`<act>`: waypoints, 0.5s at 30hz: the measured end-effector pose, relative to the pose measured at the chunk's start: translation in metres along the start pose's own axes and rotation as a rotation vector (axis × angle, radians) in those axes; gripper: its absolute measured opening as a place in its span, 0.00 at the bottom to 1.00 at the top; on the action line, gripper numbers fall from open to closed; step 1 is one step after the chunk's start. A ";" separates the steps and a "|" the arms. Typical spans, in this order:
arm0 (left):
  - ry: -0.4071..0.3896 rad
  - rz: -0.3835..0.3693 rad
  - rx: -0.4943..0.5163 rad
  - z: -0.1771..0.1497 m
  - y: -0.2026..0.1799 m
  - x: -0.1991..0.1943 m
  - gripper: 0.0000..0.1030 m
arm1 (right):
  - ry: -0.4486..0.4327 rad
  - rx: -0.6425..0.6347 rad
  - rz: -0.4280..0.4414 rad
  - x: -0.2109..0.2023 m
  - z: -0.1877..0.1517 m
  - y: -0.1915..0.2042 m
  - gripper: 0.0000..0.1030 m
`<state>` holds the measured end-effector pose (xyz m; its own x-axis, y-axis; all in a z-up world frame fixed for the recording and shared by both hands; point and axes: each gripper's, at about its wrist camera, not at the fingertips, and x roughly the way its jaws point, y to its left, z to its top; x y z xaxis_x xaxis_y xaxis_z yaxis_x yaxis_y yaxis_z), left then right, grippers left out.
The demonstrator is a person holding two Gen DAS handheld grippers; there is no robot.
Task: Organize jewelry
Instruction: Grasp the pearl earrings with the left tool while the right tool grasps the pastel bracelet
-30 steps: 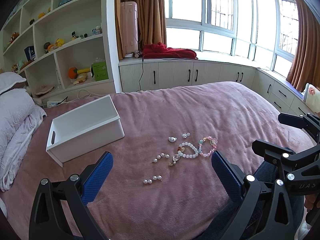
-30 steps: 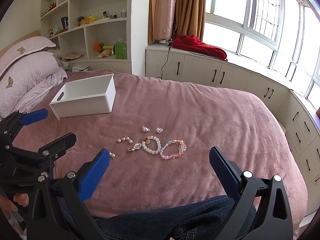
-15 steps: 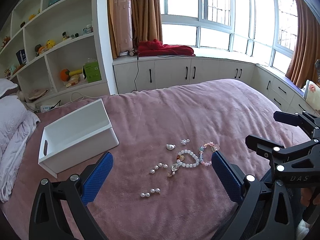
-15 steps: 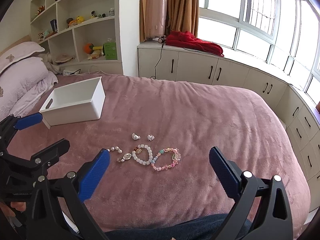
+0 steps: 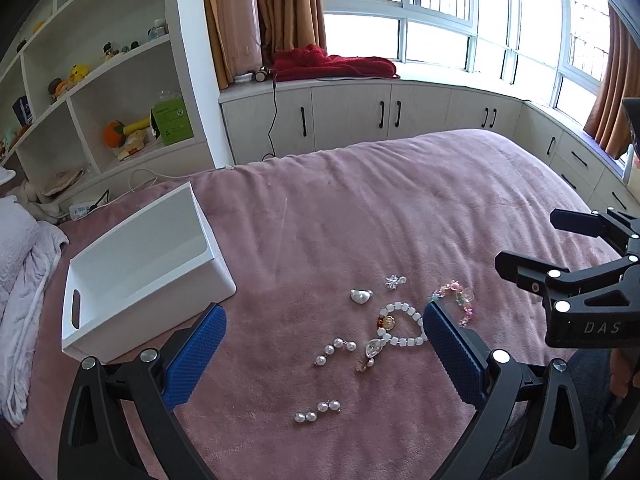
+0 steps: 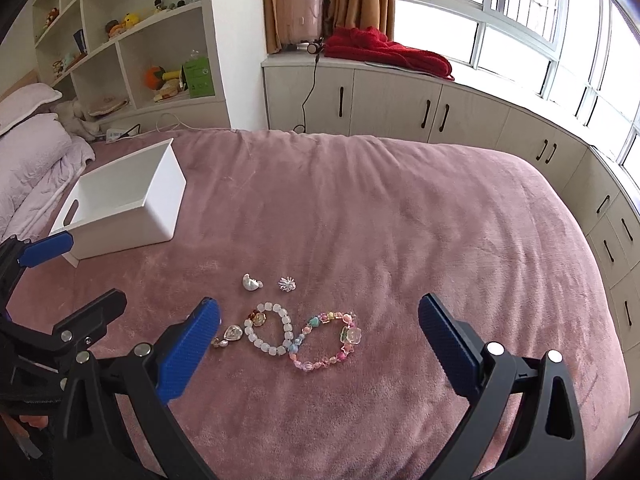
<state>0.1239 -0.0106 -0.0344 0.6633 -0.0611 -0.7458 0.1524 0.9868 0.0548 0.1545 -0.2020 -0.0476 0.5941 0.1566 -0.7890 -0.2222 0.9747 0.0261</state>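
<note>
Jewelry lies on a pink blanket: a white bead bracelet (image 5: pixel 402 330) (image 6: pixel 270 330), a pastel bead bracelet (image 5: pixel 460 300) (image 6: pixel 326 340), pearl earrings (image 5: pixel 334 350), a second pearl pair (image 5: pixel 316 411), a silver shell piece (image 5: pixel 360 296) (image 6: pixel 251 282), a sparkly stud (image 5: pixel 394 281) (image 6: pixel 287 283) and a teardrop pendant (image 6: pixel 233 334). An empty white box (image 5: pixel 132 276) (image 6: pixel 120 196) stands to the left. My left gripper (image 5: pixel 322 344) is open above the pearls. My right gripper (image 6: pixel 318 338) is open above the bracelets. Both are empty.
Pillows and a folded duvet (image 6: pixel 36 152) lie at the left. White shelves (image 5: pixel 100 92) with toys and window cabinets (image 6: pixel 420 108) stand beyond the bed. A red cloth (image 6: pixel 384 48) lies on the sill. The bed edge drops off at the right.
Both grippers have moved forward and down toward the jewelry, which now looks larger and nearer. Both have stayed open. Nothing on the bed has moved.
</note>
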 end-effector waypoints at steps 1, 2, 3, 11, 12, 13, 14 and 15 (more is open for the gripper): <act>0.014 -0.003 0.001 0.001 0.001 0.007 0.97 | 0.014 0.002 -0.003 0.008 0.003 -0.002 0.95; 0.031 -0.007 0.002 0.002 0.002 0.015 0.97 | 0.029 0.001 -0.009 0.017 0.005 -0.003 0.95; 0.048 -0.015 0.003 0.002 0.003 0.024 0.97 | 0.043 -0.001 -0.013 0.024 0.007 -0.004 0.95; 0.201 -0.108 -0.037 -0.010 0.012 0.095 0.97 | 0.213 0.086 -0.016 0.096 0.004 -0.029 0.77; 0.220 -0.111 -0.039 -0.013 0.012 0.103 0.97 | 0.243 0.101 -0.018 0.105 0.000 -0.033 0.76; 0.236 -0.115 -0.040 -0.016 0.012 0.109 0.97 | 0.266 0.113 -0.016 0.111 -0.003 -0.036 0.74; 0.248 -0.112 -0.038 -0.020 0.011 0.115 0.97 | 0.292 0.125 -0.011 0.118 -0.007 -0.040 0.73; 0.260 -0.111 -0.036 -0.023 0.010 0.120 0.97 | 0.310 0.133 -0.014 0.123 -0.009 -0.042 0.73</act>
<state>0.1884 -0.0043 -0.1388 0.4330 -0.1327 -0.8916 0.1840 0.9813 -0.0567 0.2296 -0.2252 -0.1515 0.3282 0.1065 -0.9386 -0.1007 0.9919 0.0773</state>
